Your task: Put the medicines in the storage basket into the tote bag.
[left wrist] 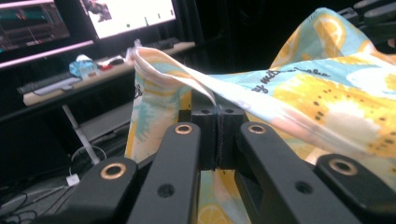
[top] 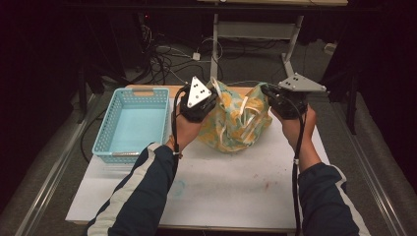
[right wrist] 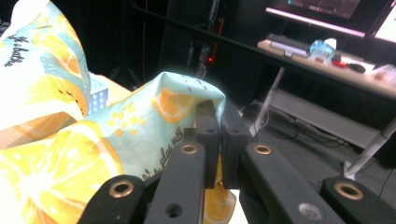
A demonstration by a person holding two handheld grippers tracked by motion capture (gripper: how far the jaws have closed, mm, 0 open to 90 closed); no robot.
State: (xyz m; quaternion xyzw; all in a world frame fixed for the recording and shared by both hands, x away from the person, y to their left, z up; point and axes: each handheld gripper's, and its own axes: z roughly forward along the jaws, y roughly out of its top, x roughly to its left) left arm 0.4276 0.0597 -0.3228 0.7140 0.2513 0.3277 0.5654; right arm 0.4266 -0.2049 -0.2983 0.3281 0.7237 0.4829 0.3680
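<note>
Closest to the person, two forearms in dark sleeves with white stripes reach forward over the white sheet-covered tabletop, each hand wrapped around a black two-jaw gripper with a cable trailing back toward the body. The left gripper, topped by its grey three-cornered plate, has its jaws pressed together on the near left edge of a soft fabric bag printed with yellow lemon slices on pale turquoise; in the left gripper view the jaws meet with a cream-hemmed fold of that cloth pinched between them and draped over their tips. The right gripper is likewise clamped on the opposite edge of the bag; in the right gripper view its jaws are closed with a peak of the lemon-print fabric caught at their tips. The bag hangs stretched between the two grippers above the middle of the table, its lower part sagging down to the white surface, with pale strings looping across its front. To the left of the bag, just beside the left hand, sits a light blue perforated plastic basket with handle slots. Beyond the table edge are tangled dark cables on the floor and the white legs of a desk.
</note>
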